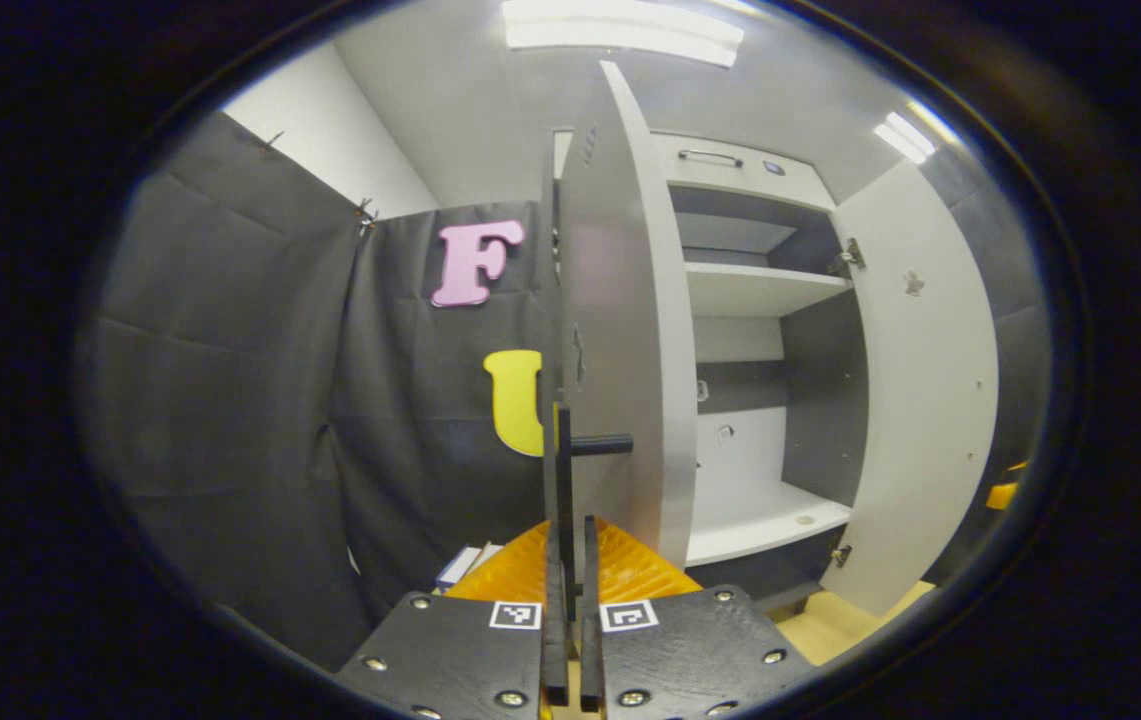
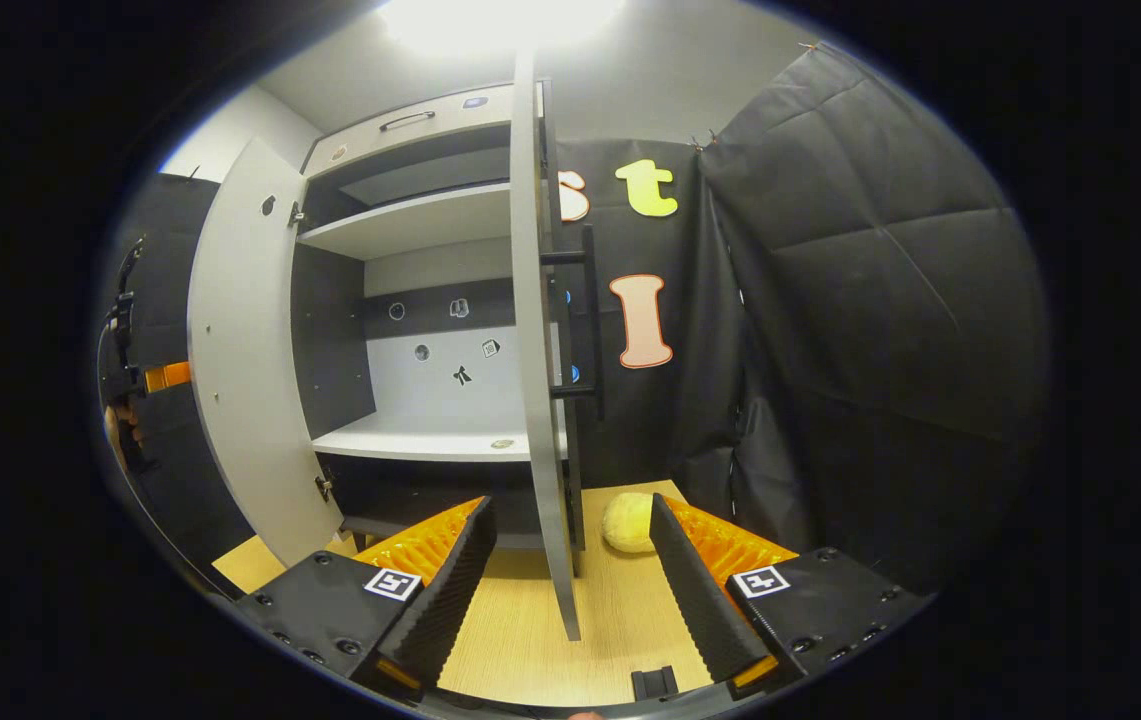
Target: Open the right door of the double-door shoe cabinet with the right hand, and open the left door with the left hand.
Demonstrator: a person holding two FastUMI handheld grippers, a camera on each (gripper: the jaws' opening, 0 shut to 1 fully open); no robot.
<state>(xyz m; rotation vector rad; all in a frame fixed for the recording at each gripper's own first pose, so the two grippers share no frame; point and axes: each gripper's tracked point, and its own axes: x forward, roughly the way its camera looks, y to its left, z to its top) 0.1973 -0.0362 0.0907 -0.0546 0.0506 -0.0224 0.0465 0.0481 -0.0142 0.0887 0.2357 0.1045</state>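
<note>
Your left tool is clamped on the black handle of the cabinet's left door, which stands swung open. Your right tool has its fingers spread apart, straddling the edge of the open right door without touching

Door edge between gripper fingers

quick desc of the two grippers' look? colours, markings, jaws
Both match: black matte bodies with silver screw heads, a white square fiducial tag on each half, and jaws with black ribbed pads backed by orange ribbed plastic. This goes for the left gripper in the left gripper view and the right gripper in the right gripper view. No cables visible on either.
</note>
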